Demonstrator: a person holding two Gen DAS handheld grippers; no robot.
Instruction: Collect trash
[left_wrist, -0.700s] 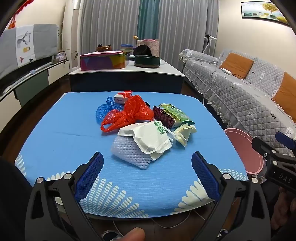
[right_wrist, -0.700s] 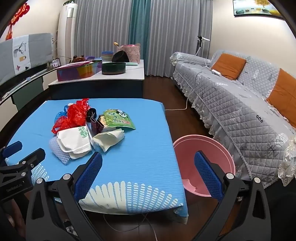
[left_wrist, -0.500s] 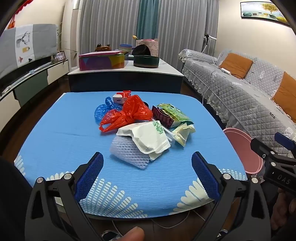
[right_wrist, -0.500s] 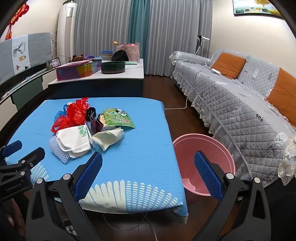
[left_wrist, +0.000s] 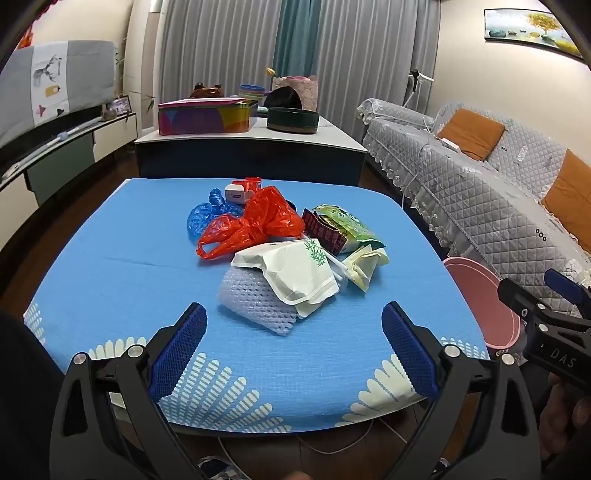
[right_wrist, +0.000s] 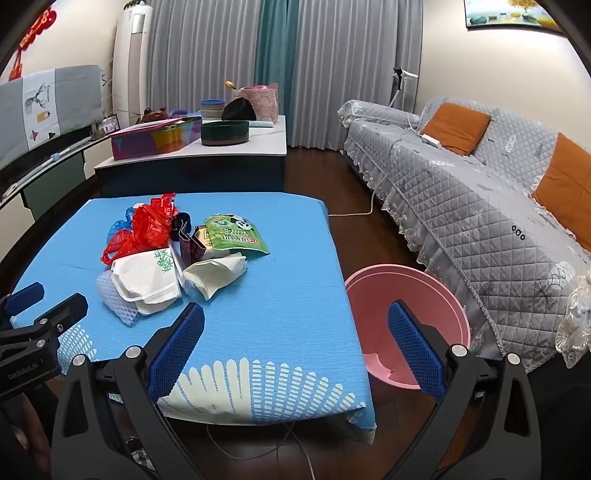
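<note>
Left tongs (left_wrist: 293, 341) gape wide and empty over the counter's (left_wrist: 110, 280) near edge, right tongs (right_wrist: 295, 345) just as wide, hovering between counter and pink bin (right_wrist: 410, 291). Trash pile (left_wrist: 288, 251) sits mid-counter, untouched; the bin stands on the floor beside the counter's right edge.

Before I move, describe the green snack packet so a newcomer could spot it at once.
Start at the blue-clothed table and find the trash heap at its middle. The green snack packet lies flat on the heap's side nearest the sofa, beside a dark red wrapper. It alone is bright green, with a cartoon panda.
</note>
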